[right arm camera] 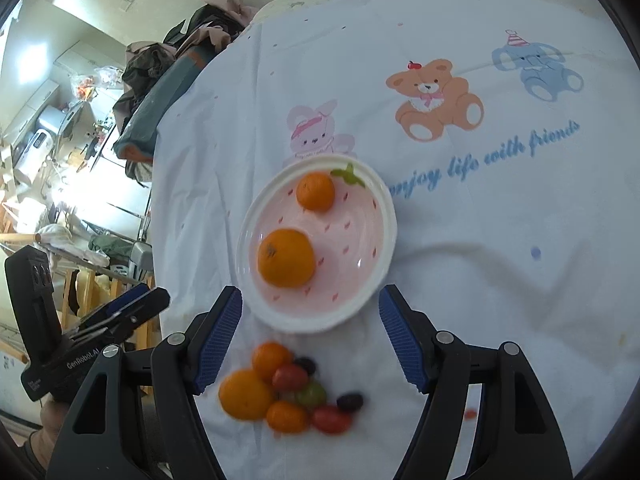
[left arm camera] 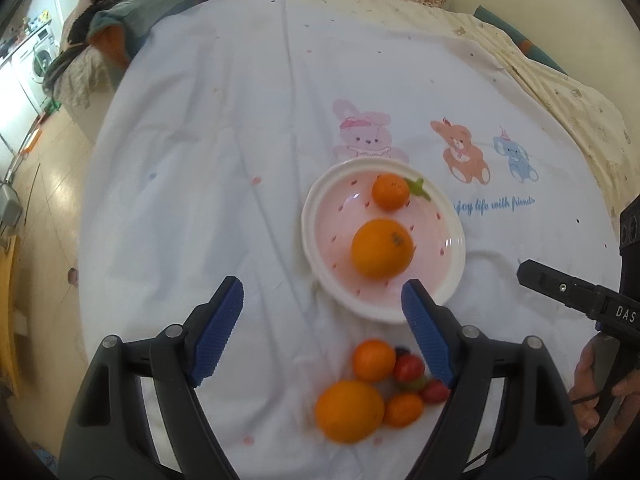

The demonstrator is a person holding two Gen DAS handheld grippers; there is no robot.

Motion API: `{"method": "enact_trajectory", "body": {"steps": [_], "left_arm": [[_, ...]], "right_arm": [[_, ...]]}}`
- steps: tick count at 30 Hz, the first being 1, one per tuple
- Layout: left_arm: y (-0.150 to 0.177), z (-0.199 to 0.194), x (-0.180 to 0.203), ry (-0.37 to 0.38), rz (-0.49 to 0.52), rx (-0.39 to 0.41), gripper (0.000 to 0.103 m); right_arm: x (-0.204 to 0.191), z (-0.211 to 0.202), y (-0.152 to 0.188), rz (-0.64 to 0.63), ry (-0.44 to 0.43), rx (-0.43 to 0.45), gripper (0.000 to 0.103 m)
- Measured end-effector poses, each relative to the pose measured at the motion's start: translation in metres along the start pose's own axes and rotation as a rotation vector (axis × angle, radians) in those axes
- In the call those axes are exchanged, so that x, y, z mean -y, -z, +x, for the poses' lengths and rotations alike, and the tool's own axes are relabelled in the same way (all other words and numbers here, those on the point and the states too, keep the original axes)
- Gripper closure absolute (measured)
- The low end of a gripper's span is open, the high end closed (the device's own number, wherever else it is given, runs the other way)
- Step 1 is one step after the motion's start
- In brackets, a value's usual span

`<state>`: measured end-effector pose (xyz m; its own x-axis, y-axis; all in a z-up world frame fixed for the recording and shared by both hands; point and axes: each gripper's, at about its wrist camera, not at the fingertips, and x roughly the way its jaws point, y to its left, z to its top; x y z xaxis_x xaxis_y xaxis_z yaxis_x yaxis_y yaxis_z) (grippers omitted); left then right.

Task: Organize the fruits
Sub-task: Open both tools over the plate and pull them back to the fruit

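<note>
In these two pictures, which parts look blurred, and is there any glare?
Left wrist view: the loose fruit pile near the fingers is blurred; the plate is sharper. Right wrist view: the pile is blurred too, the window area at left is overexposed, and the plate shows a small glint.

A bed (left arm camera: 192,200) is covered by a white sheet (right arm camera: 500,240) printed with cartoon animals. On the sheet a pink strawberry-patterned plate (right arm camera: 384,216) is set, and just beside its near rim a loose fruit cluster (right arm camera: 280,392) is seen.
</note>
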<state>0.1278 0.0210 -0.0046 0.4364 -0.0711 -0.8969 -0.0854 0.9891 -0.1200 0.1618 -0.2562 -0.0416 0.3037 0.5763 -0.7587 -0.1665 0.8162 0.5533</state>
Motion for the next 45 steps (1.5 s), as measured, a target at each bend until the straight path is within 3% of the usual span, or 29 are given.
{"method": "enact_trajectory", "body": {"steps": [6,10,13,15,17,23,28,36,40,45], "left_arm": [[0.026,-0.017,-0.009,-0.016,0.006,-0.011,0.024],[0.051,-0.011,-0.009,-0.059,0.051,-0.073,0.024],[0.067,0.002,-0.003,-0.027,0.097,-0.166,0.024],[0.077,0.017,0.007,0.007,0.181,-0.272,0.024],[0.084,0.024,0.017,-0.006,0.250,-0.319,0.024],[0.092,0.038,0.052,-0.064,0.508,-0.369,0.024],[0.099,0.058,0.070,-0.088,0.648,-0.455,0.024],[0.099,0.083,0.096,-0.146,0.806,-0.498,0.024],[0.104,0.089,0.099,-0.135,0.809,-0.524,0.042],[0.100,0.083,0.102,-0.125,0.827,-0.492,0.044]], "right_arm": [[0.002,-0.020,0.029,0.036,0.033,0.028,0.029],[0.009,-0.027,0.052,0.076,0.050,0.001,0.029],[0.009,-0.032,0.062,0.087,0.054,0.000,0.029],[0.009,-0.034,0.066,0.086,0.062,0.003,0.029],[0.010,-0.034,0.068,0.087,0.072,0.001,0.029],[0.019,-0.026,0.065,0.111,0.102,-0.013,0.029],[0.024,-0.023,0.062,0.108,0.139,-0.016,0.029],[0.025,-0.023,0.059,0.109,0.146,-0.014,0.029],[0.027,-0.024,0.058,0.116,0.137,-0.014,0.029],[0.029,-0.023,0.059,0.114,0.139,-0.022,0.029]]}}
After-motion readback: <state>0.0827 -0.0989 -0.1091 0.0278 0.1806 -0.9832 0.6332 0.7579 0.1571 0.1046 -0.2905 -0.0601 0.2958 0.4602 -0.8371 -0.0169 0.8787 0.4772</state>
